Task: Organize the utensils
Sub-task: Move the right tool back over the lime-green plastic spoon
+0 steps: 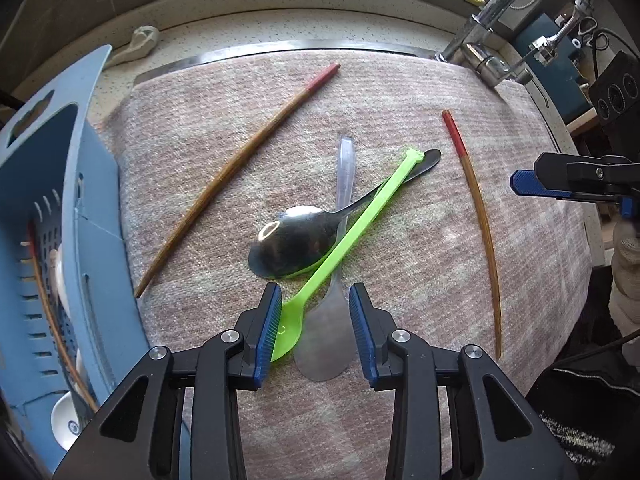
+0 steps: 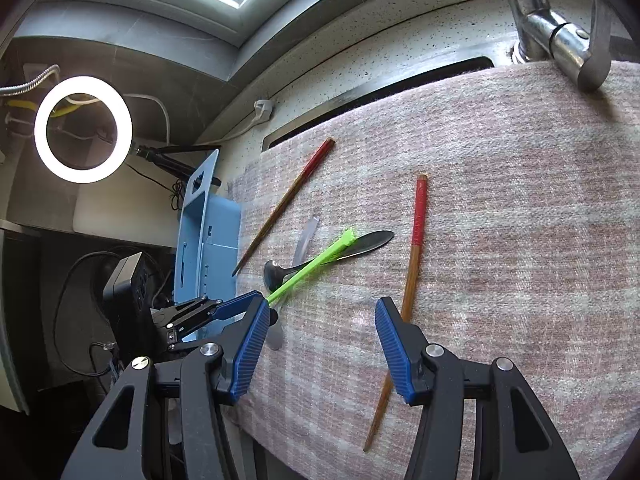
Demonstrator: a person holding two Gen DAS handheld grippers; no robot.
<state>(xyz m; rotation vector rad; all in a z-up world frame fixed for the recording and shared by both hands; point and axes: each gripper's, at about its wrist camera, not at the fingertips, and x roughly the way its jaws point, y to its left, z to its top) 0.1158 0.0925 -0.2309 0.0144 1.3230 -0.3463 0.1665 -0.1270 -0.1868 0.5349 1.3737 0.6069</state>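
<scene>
The left tongs (image 1: 314,330) are pointing steeply down, standing narrowly open astride the green spoon (image 1: 340,240) and clear spoon (image 1: 326,344) bowls on the cloth-covered desk (image 1: 420,92). The right tongs (image 2: 318,344) are hanging half open, empty, beside a chopstick (image 2: 408,296). The blue basket (image 1: 80,184) is holding white spoons (image 1: 66,420) and chopsticks.

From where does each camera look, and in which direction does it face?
Left wrist: on the left hand-held gripper, facing steeply down at the green spoon, clear spoon and metal spoon; own fingers show, plus the right hand-held gripper.
Right wrist: on the right hand-held gripper, facing obliquely down across the cloth; own fingers show.
Shared: the spoons, both chopsticks, blue basket, faucet.
</scene>
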